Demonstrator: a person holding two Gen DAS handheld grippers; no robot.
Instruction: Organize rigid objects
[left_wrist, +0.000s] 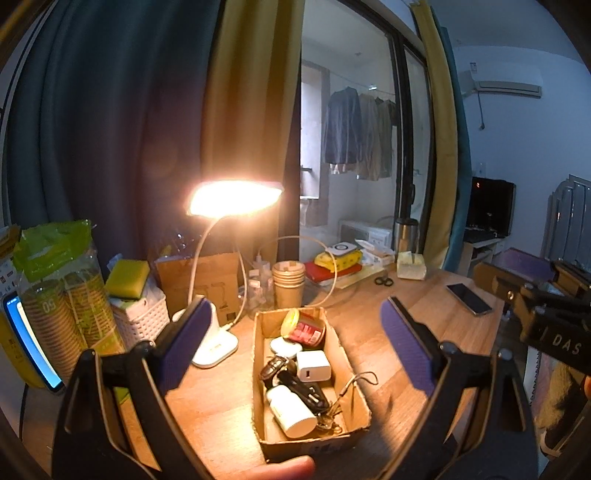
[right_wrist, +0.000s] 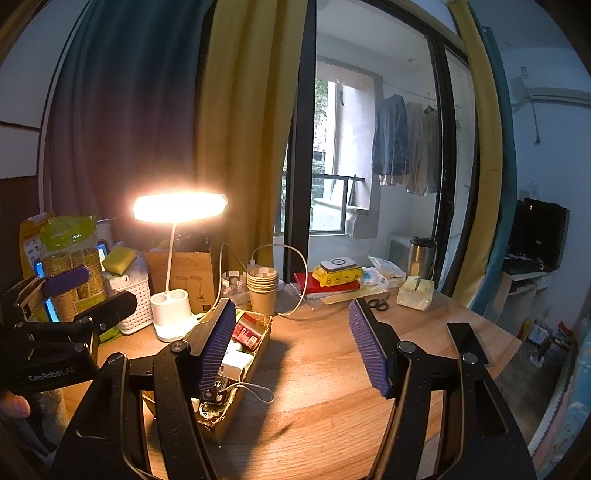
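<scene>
1. On the lamplit wooden tabletop (left_wrist: 436, 325) sits a shallow, open brown cardboard box (left_wrist: 354, 376) with ragged edges, just right of the white desk lamp (left_wrist: 218, 347).
2. Inside it lie a red round tin with a gold rim (left_wrist: 304, 328), a white square charger (left_wrist: 313, 365), a black car key fob (left_wrist: 273, 367), a white cylindrical bottle (left_wrist: 291, 410) and a bunch of metal keys (left_wrist: 330, 421); a thin cord (left_wrist: 360, 382) trails over the right wall.
3. Left tool (left_wrist: 295, 347) is spread wide above the box, pinching nothing.
4. Right tool (right_wrist: 293, 347) is spread too, over bare wood right of the box, with nothing between its purple pads (right_wrist: 369, 354).
</scene>
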